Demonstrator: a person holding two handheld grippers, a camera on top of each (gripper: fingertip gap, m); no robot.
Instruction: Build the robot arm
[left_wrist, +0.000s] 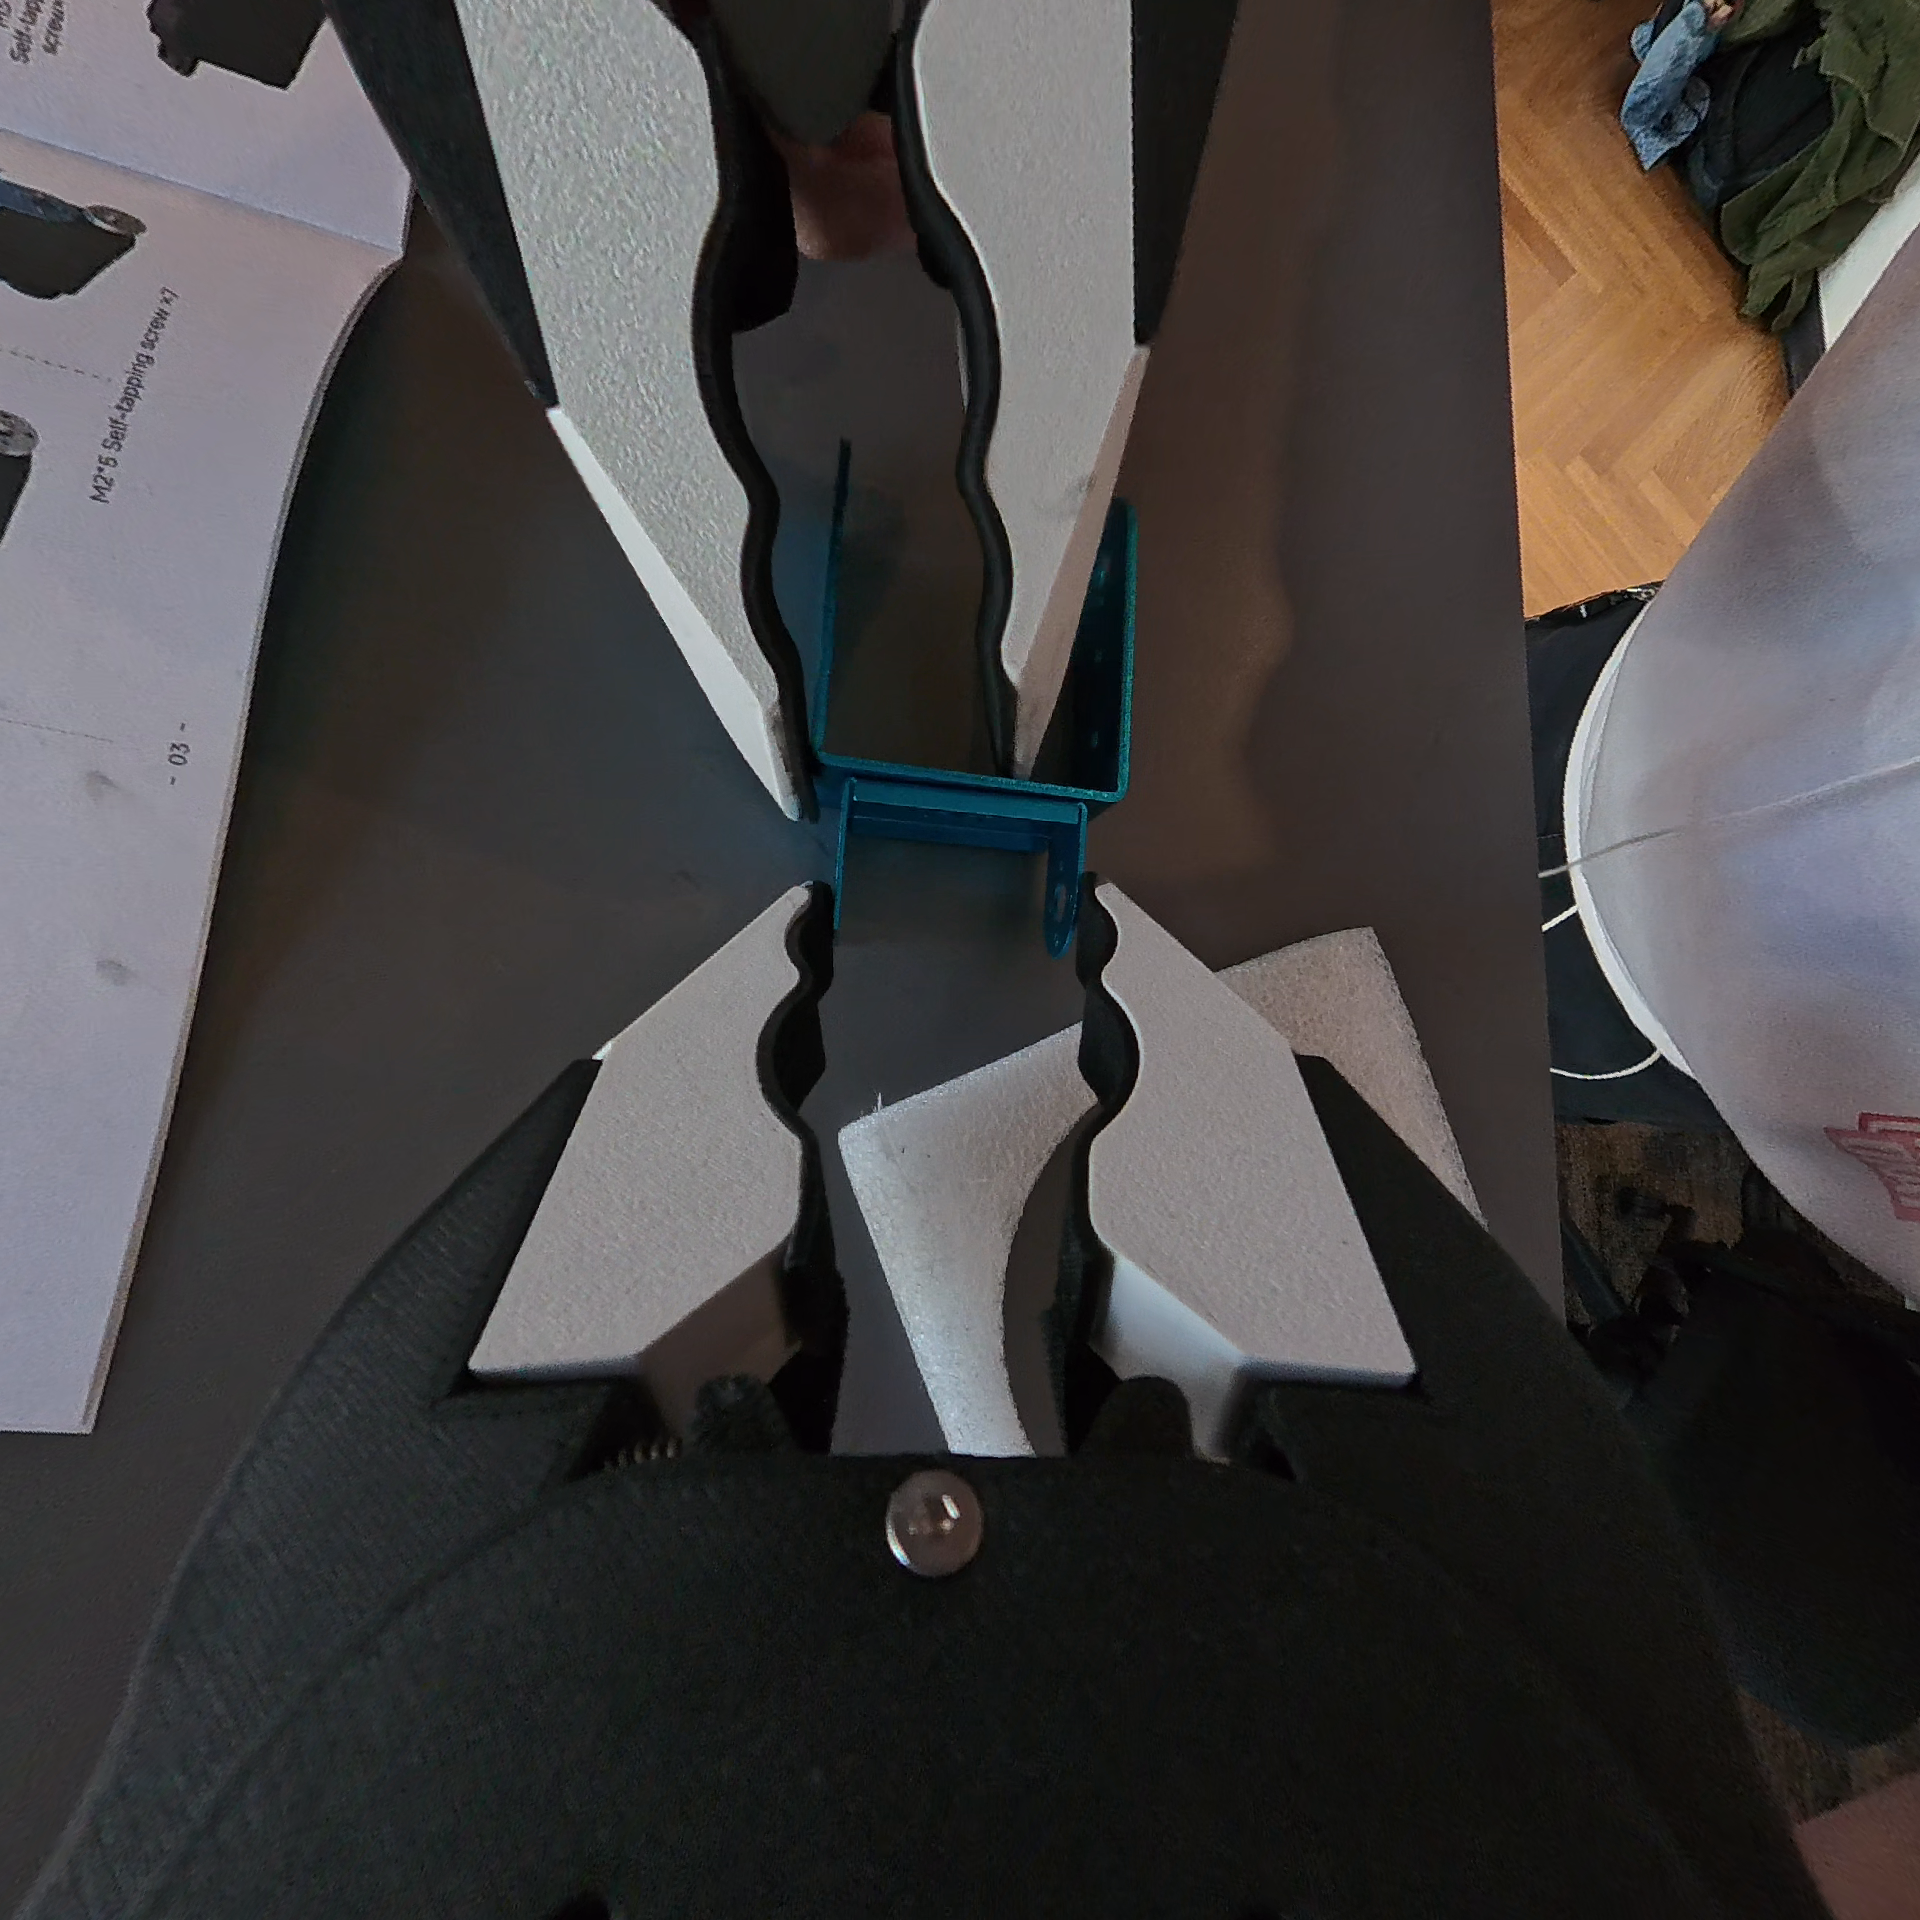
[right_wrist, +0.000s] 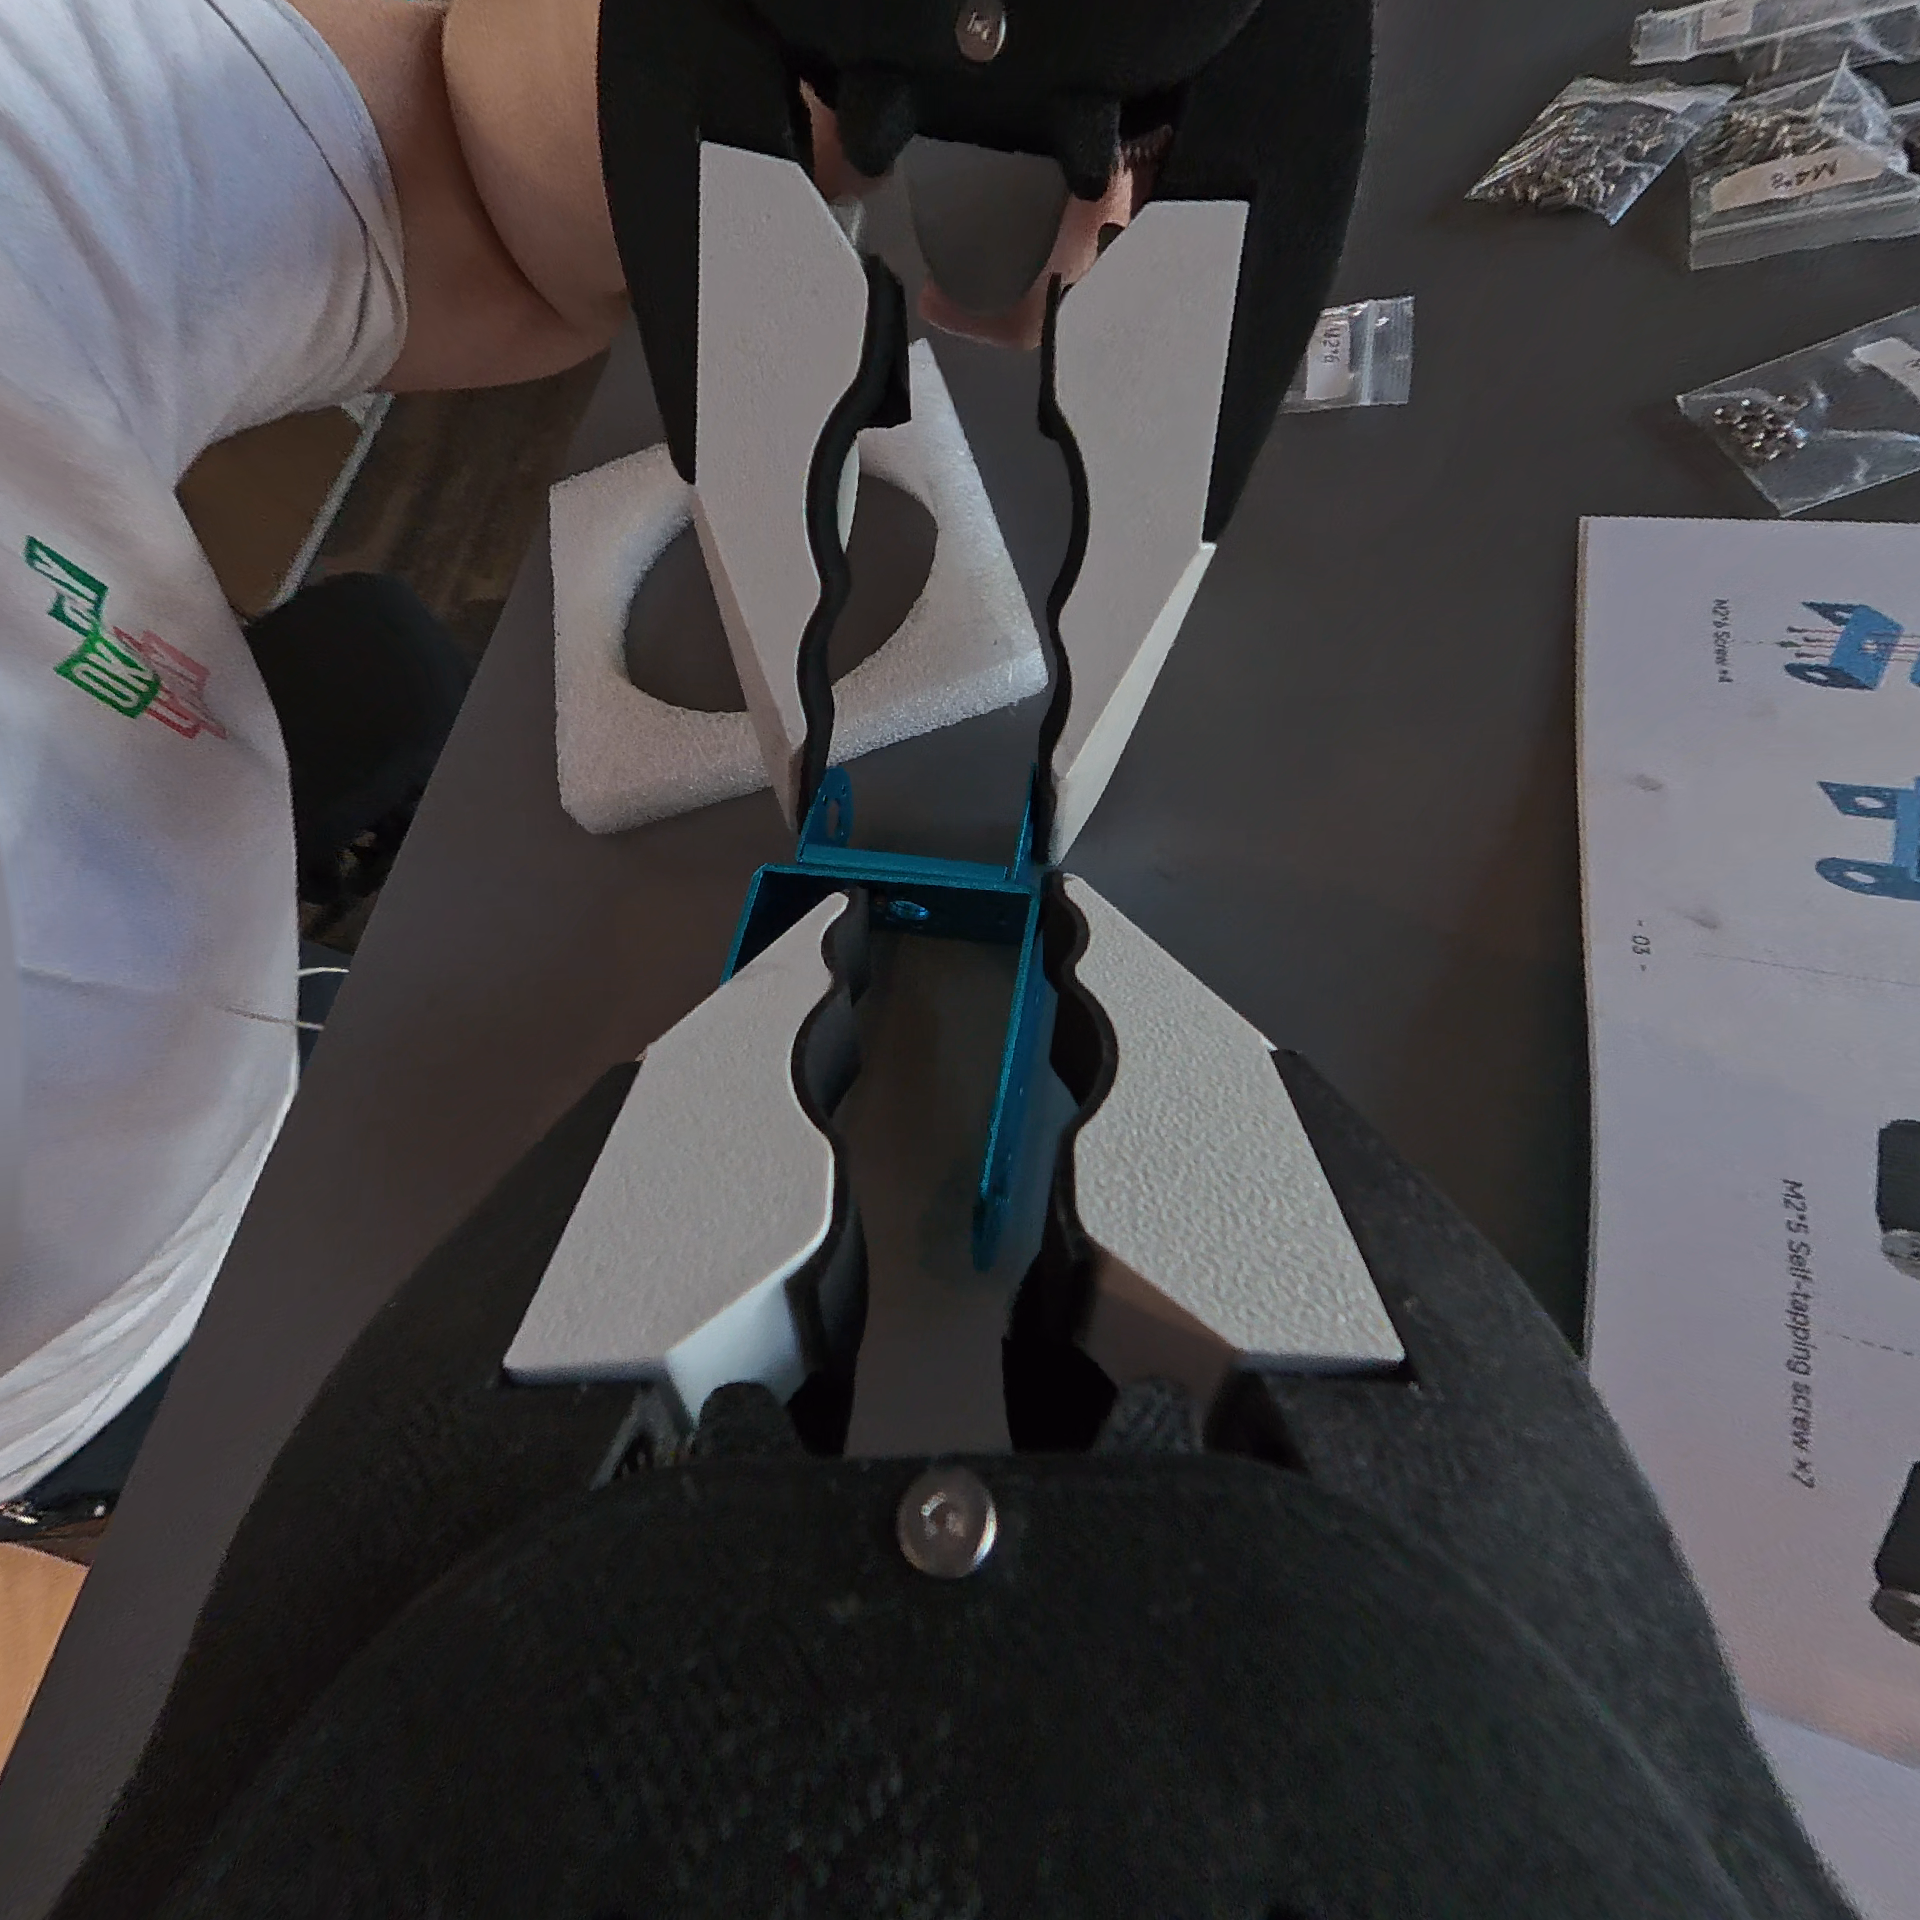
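Observation:
My left gripper (left_wrist: 956, 888) is shut on a small blue metal U-bracket (left_wrist: 956, 821), which sits snugly between its fingertips just above the dark table (left_wrist: 468, 831). My right gripper (right_wrist: 945, 894) faces it tip to tip. A larger blue U-bracket (right_wrist: 1013, 1091) butts against the small one (right_wrist: 831, 821). One wall of the larger bracket lies along the right finger pad. Its other wall lies outside the left finger, so that finger stands inside the U. The jaws are partly apart, and I cannot see whether they clamp it. The right gripper (left_wrist: 909, 784) and larger bracket (left_wrist: 1112, 644) also show in the left wrist view.
A white foam square with a round hole (right_wrist: 665, 748) lies under the left gripper (right_wrist: 925, 821). An open instruction booklet (right_wrist: 1714, 935) lies beside the grippers. Several small bags of screws (right_wrist: 1766, 156) lie beyond it. A person in a white shirt (right_wrist: 125, 416) stands at the table edge. Left and right tips are no more than a few centimetres apart.

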